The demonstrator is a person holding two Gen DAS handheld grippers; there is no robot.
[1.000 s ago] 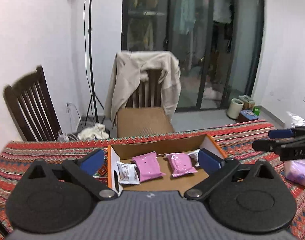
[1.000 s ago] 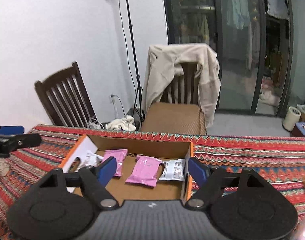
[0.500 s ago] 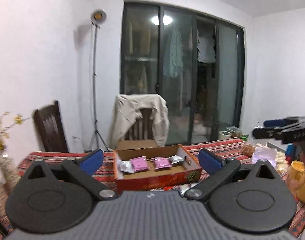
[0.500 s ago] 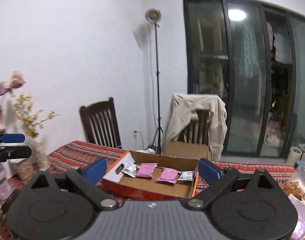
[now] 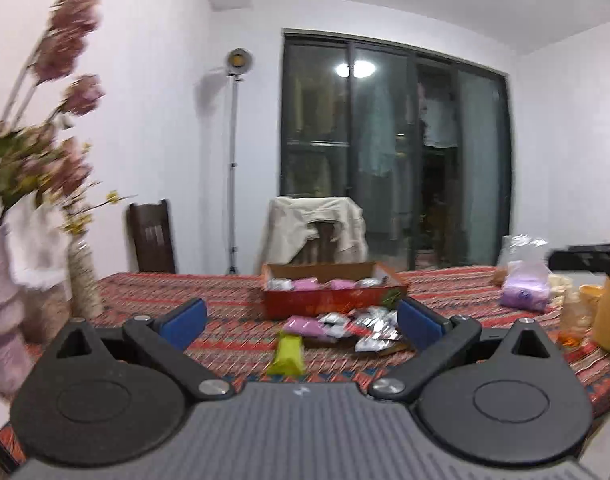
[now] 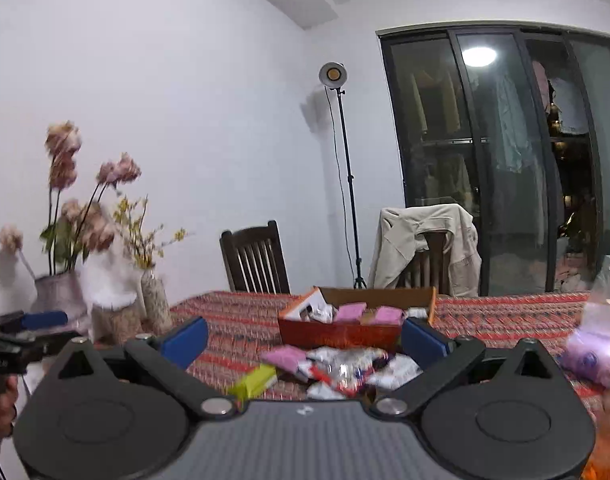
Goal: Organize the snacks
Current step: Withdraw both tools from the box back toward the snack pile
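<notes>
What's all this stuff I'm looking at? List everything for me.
cardboard box: one, orange-red, mid-table, holding pink and silver packets
loose snack packets: a pile, silver and pink, in front of the box
green bar: one, nearest the camera
plastic bags: clear and lilac, table's right
flower vases: two, table's left
chairs: two, dark wood, behind the table; one draped with a beige jacket
lamp stand: one, by the wall
left hand-held gripper: open, empty
right hand-held gripper: open, empty
</notes>
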